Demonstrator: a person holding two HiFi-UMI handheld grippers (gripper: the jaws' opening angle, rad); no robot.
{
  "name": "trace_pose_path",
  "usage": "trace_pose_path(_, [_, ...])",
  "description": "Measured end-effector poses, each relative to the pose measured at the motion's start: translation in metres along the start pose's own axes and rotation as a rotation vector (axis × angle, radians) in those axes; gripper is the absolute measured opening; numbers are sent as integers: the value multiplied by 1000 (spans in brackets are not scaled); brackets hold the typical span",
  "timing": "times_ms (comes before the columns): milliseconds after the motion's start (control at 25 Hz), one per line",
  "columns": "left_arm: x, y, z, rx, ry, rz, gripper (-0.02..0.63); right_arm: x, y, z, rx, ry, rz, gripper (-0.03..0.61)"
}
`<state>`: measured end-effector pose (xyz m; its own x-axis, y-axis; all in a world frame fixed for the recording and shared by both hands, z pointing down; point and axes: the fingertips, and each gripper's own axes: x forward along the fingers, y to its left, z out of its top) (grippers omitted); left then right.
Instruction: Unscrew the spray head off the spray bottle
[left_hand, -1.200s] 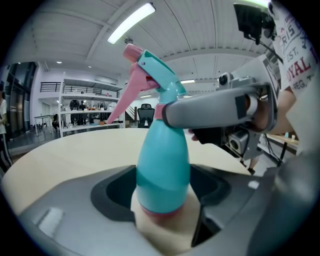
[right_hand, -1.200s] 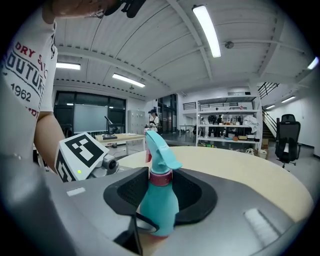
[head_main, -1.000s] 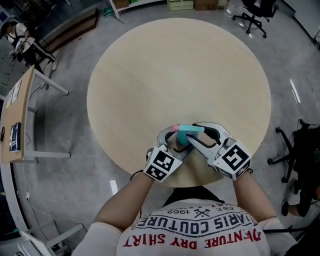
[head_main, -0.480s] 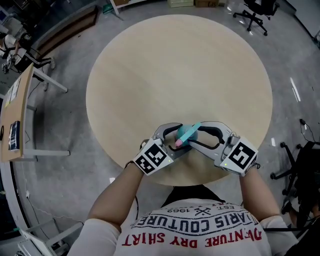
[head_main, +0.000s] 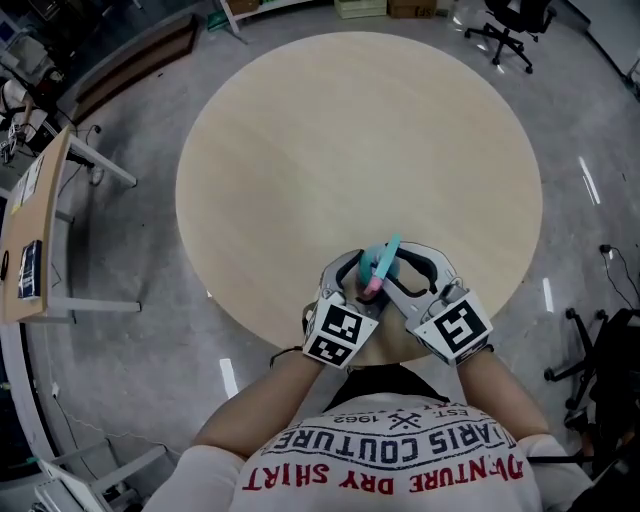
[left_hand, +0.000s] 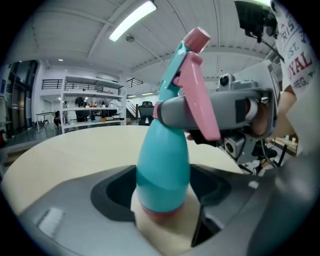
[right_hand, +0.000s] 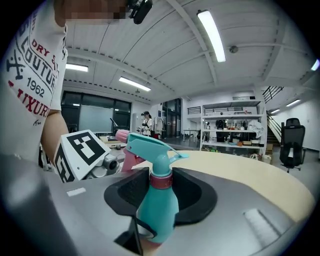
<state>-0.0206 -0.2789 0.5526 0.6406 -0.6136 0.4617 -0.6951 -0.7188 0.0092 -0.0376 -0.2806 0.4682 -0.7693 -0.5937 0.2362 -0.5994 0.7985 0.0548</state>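
**Head view:** left gripper (head_main: 354, 268) and right gripper (head_main: 398, 262) meet over the near edge of the table (head_main: 300, 150). The spray bottle (head_main: 383, 260) sits between both sets of jaws. Step looks like mid-unscrew, probably a re-grip between turns.

**Left gripper view:** the jaws are closed on the bottle's lower body, with the pink base (left_hand: 160, 215) just inside them. Long axis is near upright, top leaning right. The spray head (left_hand: 175, 65) sits above the jaws, trigger (left_hand: 201, 100) hanging down.

**Right gripper view:** the jaws are partly open and have just eased wider. The pink collar (right_hand: 161, 180) is between them, pads touching it with no visible gap. The nozzle (right_hand: 122, 135) points left of the jaws, toward the marker cube (right_hand: 80, 150). Next move: re-clamp the collar and twist while the left gripper braces the body.
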Motion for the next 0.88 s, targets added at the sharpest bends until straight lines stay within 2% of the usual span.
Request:
trace_pose_path(80, [0,-4,-1,18,0,-41,331,-4,0,-1,38,-1,8,134])
trace_pose_path(160, [-5,-8,-4,57,-1,-116,331,-6,7,1,31,-21,54,130])
trace_pose_path(280, [-16,-14,-6,145,2,-275,330,-8,22,7,-41,-50,211,129])
trace_pose_path(400, [-26,-18,-10,228,30,-441,330,-10,34,9,-84,-27,398,129])
trace_pose_path(520, [-29,-17,-11,255,56,-503,331,-7,37,8,-104,-16,476,129])
trace_pose_path(640, [-24,-19,-10,224,35,-476,330,-8,32,7,-94,-24,440,133])
trace_pose_path(720, [-20,-16,-10,174,10,-413,330,-14,24,4,5,-20,355,159])
trace_pose_path(880, [-15,16,-12,20,-30,-140,330,-28,4,0,210,-70,241,240])
